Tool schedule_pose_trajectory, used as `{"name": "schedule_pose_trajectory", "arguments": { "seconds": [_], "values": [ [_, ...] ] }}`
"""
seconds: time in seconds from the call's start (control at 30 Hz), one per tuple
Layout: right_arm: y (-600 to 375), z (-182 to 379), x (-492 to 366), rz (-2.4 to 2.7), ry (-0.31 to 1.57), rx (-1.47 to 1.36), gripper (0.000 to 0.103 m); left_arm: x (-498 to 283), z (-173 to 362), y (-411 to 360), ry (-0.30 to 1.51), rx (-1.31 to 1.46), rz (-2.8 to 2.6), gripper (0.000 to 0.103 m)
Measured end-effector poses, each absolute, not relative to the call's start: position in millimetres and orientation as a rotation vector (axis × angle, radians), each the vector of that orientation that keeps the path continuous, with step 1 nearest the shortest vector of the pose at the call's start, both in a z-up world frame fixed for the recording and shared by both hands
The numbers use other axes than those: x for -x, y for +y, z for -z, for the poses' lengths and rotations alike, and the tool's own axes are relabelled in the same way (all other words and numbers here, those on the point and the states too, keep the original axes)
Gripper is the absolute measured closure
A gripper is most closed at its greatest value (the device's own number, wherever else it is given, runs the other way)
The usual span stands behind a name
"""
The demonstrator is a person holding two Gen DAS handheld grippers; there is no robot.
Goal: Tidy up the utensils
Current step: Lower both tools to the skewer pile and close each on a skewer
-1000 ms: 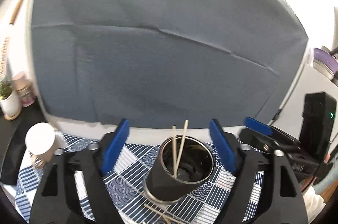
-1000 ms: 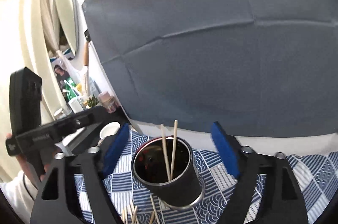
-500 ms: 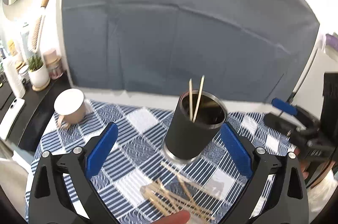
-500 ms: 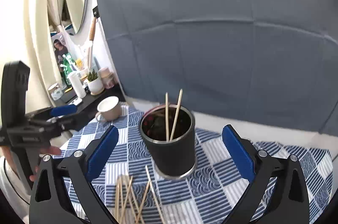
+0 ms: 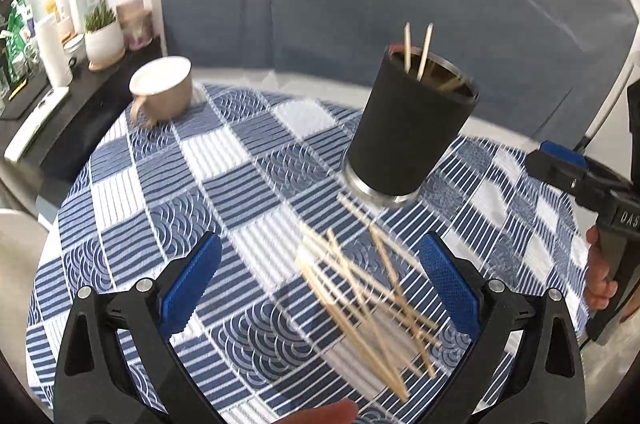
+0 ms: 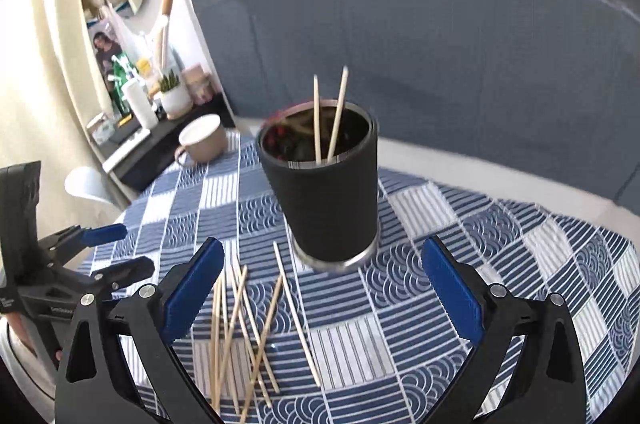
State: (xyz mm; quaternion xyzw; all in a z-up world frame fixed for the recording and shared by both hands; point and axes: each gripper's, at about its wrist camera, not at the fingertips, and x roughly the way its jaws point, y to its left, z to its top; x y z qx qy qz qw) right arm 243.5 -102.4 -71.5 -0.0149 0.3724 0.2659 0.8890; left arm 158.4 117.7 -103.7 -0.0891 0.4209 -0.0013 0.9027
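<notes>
Grey fabric backs a round table under a blue-and-white patterned cloth [image 5: 168, 224]. On it stands a black tumbler [image 6: 328, 196] already holding two wooden sticks [image 6: 328, 120], with a beige mug [image 5: 162, 92] farther back. Most of the job looks undone: a loose pile of sticks [image 5: 372, 296] lies just before the tumbler. Left gripper [image 5: 320, 288] and right gripper [image 6: 320, 288] both hang spread wide and empty. Only "DAS" is readable.

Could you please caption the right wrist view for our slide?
Open right tool above loose wooden sticks before a black cup.
</notes>
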Motion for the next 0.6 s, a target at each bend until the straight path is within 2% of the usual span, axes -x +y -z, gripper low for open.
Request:
{"name": "schedule_pose_trajectory", "arguments": {
  "seconds": [0.6],
  "values": [
    [-78.3,160.7,-245.7,-0.584,1.001,0.17,0.008,-147.7,180.3,120.2,1.058,0.29,-0.133,0.006]
  ]
}}
